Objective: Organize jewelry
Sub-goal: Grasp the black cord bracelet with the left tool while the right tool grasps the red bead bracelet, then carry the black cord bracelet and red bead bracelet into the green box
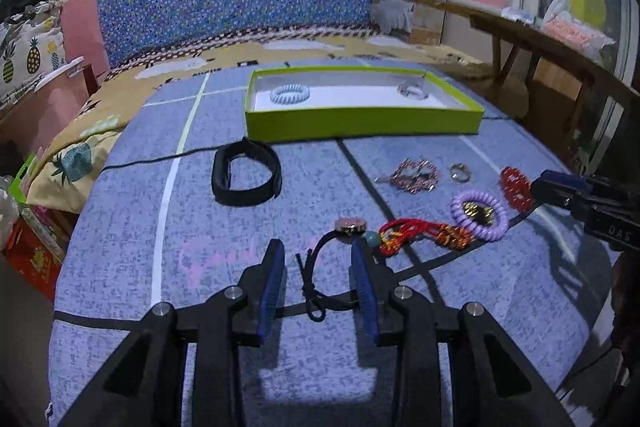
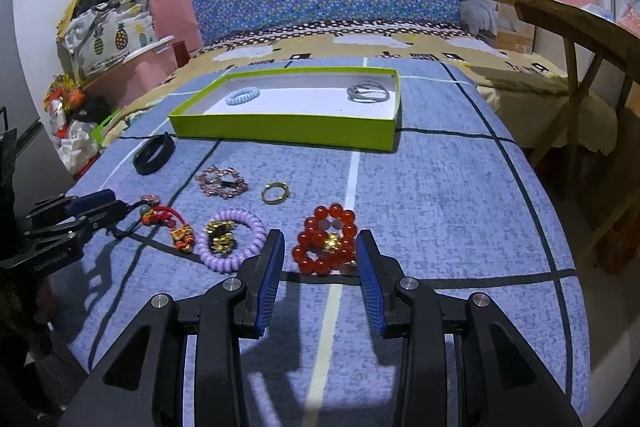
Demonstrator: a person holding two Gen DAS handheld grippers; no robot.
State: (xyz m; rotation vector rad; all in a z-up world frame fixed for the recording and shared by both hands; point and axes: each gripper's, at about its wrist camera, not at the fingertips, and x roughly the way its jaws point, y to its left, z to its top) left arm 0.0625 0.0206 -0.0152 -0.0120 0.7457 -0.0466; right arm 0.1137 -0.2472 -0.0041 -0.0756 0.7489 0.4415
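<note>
A green tray (image 1: 360,121) (image 2: 280,135) stands at the far side of the blue cloth and holds a pale blue coil band (image 1: 290,93) (image 2: 242,95) and a grey band (image 2: 368,91). My left gripper (image 1: 318,255) is open around a black cord bracelet (image 1: 316,291) with a round charm (image 1: 351,225). My right gripper (image 2: 320,247) is open, its fingers either side of a red bead bracelet (image 2: 326,245). It also shows in the left wrist view (image 1: 536,187).
Loose on the cloth lie a black band (image 1: 246,177) (image 2: 154,154), a red knotted bracelet (image 1: 420,233) (image 2: 168,221), a purple coil band (image 1: 480,213) (image 2: 232,241), a beaded bracelet (image 1: 412,175) (image 2: 222,181) and a metal ring (image 1: 459,171) (image 2: 275,193). A wooden chair (image 2: 568,27) stands at the right.
</note>
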